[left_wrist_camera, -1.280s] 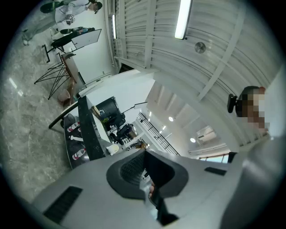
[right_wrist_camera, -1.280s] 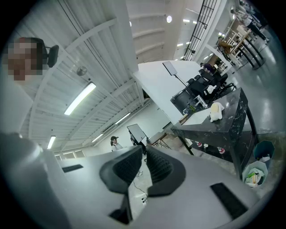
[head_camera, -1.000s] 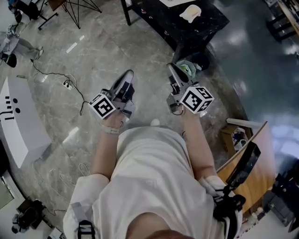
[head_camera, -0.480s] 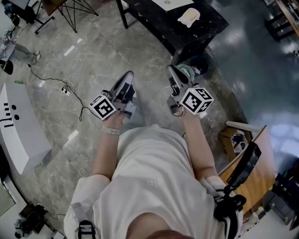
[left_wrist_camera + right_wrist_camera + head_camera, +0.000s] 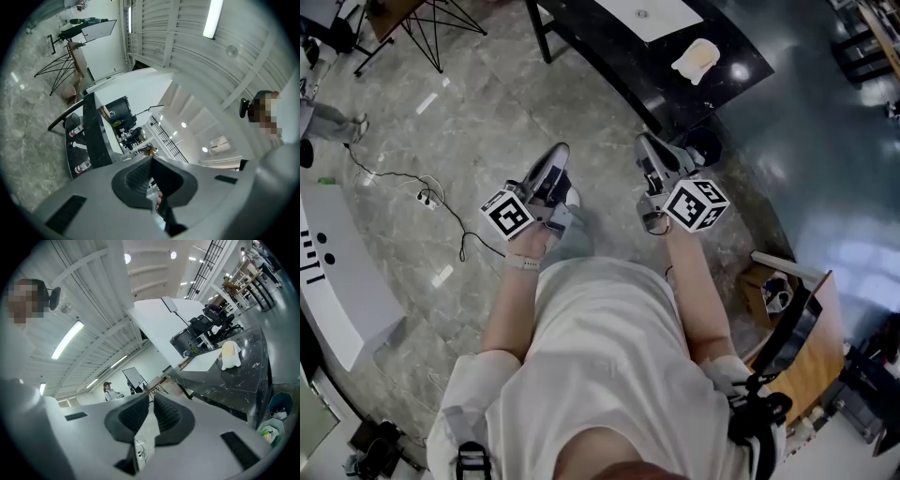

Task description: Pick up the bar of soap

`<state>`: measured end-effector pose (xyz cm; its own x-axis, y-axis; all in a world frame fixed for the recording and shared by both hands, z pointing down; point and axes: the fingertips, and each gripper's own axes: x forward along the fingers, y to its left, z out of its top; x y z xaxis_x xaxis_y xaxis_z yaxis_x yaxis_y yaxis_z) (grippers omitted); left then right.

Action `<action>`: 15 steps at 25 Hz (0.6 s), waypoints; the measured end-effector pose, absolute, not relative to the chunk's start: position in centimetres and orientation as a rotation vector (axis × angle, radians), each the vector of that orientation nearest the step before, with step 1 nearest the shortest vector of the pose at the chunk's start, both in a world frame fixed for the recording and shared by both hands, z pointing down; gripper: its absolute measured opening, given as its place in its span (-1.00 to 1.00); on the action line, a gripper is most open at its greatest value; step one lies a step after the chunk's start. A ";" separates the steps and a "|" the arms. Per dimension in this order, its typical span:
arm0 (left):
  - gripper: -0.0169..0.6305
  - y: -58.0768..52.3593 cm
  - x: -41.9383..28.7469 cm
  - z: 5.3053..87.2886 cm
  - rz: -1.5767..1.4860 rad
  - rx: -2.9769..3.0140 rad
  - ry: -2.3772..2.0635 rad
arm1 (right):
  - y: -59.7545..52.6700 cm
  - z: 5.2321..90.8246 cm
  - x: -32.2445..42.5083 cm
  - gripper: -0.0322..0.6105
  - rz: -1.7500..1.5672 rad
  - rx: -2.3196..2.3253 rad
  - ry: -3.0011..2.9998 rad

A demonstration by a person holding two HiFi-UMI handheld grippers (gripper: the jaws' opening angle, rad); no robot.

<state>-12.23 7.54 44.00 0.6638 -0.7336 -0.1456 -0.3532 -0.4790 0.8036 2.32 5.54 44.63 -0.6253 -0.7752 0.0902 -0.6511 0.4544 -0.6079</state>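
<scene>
My left gripper [image 5: 152, 159] has its jaws pressed together and holds nothing. My right gripper [image 5: 152, 394] stands all but closed too, with only a thin slit between its pads and nothing in it. Both are held out level in front of me, side by side and apart, over the grey marble floor [image 5: 469, 122], and neither is above the table. Beyond the right jaws lies the black marble table [image 5: 609, 42]. On it, near the end closest to me and toward its right-hand corner, is the bar of soap [image 5: 228, 352]. It is a pale cream block resting on something white, which may be a cloth or a dish. A white sheet [image 5: 652, 14] lies flat on the table just beyond the soap, apart from it. By the foot of that table end stands a waste bin [image 5: 280, 405], and a loose cable [image 5: 422, 197] trails over the floor well off to my left. I judge the step in hand to be the approach: the soap is untouched and well out of reach of either gripper. The right gripper lines up with it better, so I would use that one. The next move calls for closing in on that table end, opening the right jaws wider than the bar, and bringing them down with one pad on each long side. I should take care to catch the bar itself and not the white thing beneath it, since soap is likely to be slick under the pads.
</scene>
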 end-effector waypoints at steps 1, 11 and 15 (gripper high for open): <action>-0.92 6.2 -12.7 44.1 -0.615 2.091 -0.833 | 4.2 44.7 1.8 -0.75 -0.918 -1.250 2.502; -0.92 -6.9 -17.0 44.2 -0.535 2.095 -0.755 | -9.0 44.8 -4.2 -0.75 -0.943 -1.300 2.482; -0.92 -10.4 -17.4 43.9 -0.523 2.107 -0.732 | -12.4 44.5 -5.0 -0.75 -0.936 -1.310 2.476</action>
